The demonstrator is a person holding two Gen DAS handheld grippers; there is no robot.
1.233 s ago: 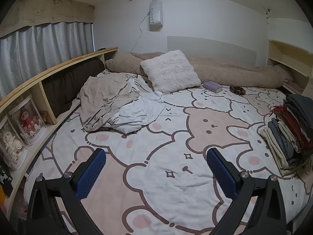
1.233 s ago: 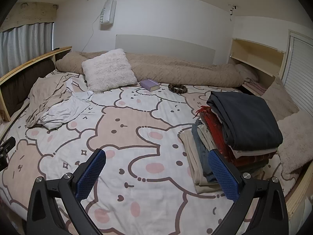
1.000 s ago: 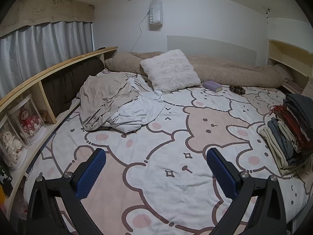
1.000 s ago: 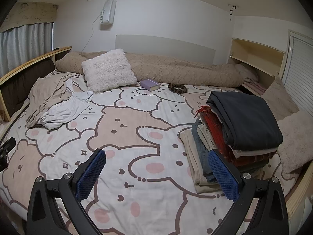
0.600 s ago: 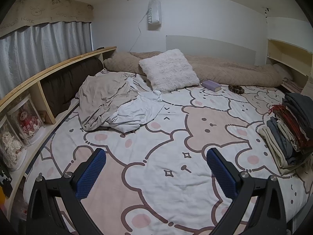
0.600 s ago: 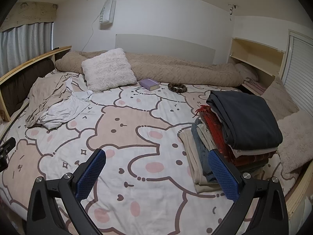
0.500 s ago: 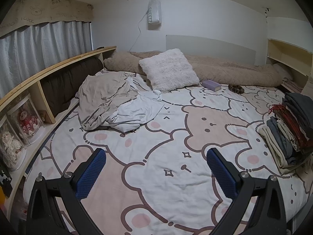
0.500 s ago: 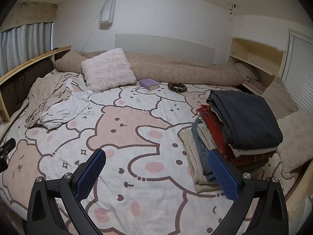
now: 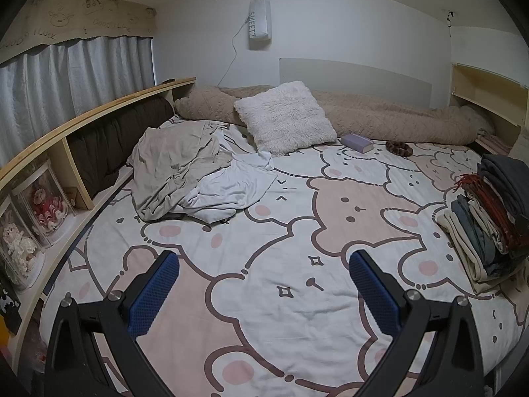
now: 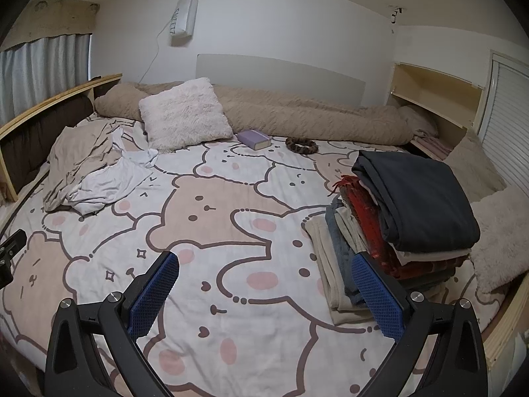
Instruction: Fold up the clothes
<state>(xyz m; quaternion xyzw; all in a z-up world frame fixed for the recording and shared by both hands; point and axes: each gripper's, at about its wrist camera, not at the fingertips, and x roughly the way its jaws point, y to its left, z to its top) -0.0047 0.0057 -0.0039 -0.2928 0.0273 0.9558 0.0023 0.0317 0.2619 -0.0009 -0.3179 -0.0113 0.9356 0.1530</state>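
Left tongs (image 9: 264, 284) and right tongs (image 10: 264, 284) hover released and empty above the bear-print bedspread (image 9: 297, 231), between garments. A crumpled beige-and-white heap of unfolded clothes (image 9: 195, 172) lies well apart at the bed's far left; the tall stack of folded garments (image 10: 396, 218) stands to the right. The next move likely calls for reaching the heap and gripping one garment's edge.

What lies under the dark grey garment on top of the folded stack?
Under the dark grey garment in the folded stack show edges of red, cream, blue-grey and beige layers. Their middles are covered.
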